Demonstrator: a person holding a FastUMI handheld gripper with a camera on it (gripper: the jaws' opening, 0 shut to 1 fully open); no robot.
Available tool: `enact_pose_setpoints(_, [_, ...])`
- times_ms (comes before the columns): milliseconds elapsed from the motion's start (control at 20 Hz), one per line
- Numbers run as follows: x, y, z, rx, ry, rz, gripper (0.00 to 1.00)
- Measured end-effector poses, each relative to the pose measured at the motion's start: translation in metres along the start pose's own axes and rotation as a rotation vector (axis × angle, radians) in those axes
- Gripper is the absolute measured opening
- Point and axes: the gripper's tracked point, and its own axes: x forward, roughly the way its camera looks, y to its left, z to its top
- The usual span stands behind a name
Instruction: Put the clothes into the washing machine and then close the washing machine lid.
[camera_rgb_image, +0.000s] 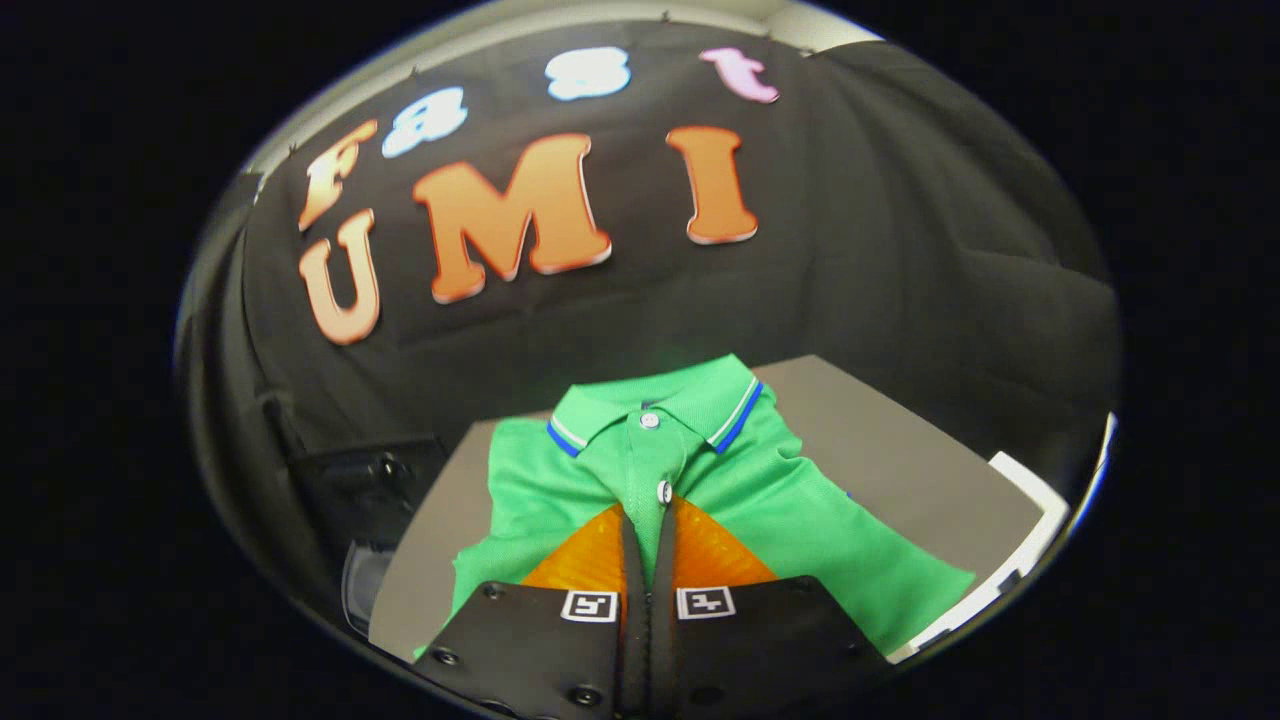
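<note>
One grey table (900, 450) takes up most of the scene, running from under the gripper out ahead to the black cloth wall. On it lies a green polo shirt (800, 530), collar w/ blue-and-white trim pointing away from the fingers, body spread toward them and to both sides. Shirt is rumpled, folds on the side right of the fingers. A white object (1030, 500) sits off to the right of the fingers at the table's far edge, can't tell what it is. Dark box-like thing (370, 480) left of the fingers, beside the table, unclear. Gripper (648, 520) is low over the shirt front, jaws pressed nearly together w/ the button placket fabric pinched betw. them, lower button (664, 491) right at the tips, upper button (649, 420) just ahead near collar.
</note>
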Motion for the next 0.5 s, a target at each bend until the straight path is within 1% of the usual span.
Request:
enact_pose_setpoints(50, [-0.003,-0.001,0.006,0.012,-0.078,0.000,0.08])
enact_pose_setpoints(200, [-0.022,0.009,0.017,0.022,-0.231,0.054,0.08])
enact_pose_setpoints(350, [-0.066,0.020,0.031,-0.020,-0.351,0.084,0.08])
enact_pose_setpoints(500, [-0.105,0.034,0.047,-0.092,-0.414,0.104,0.08])
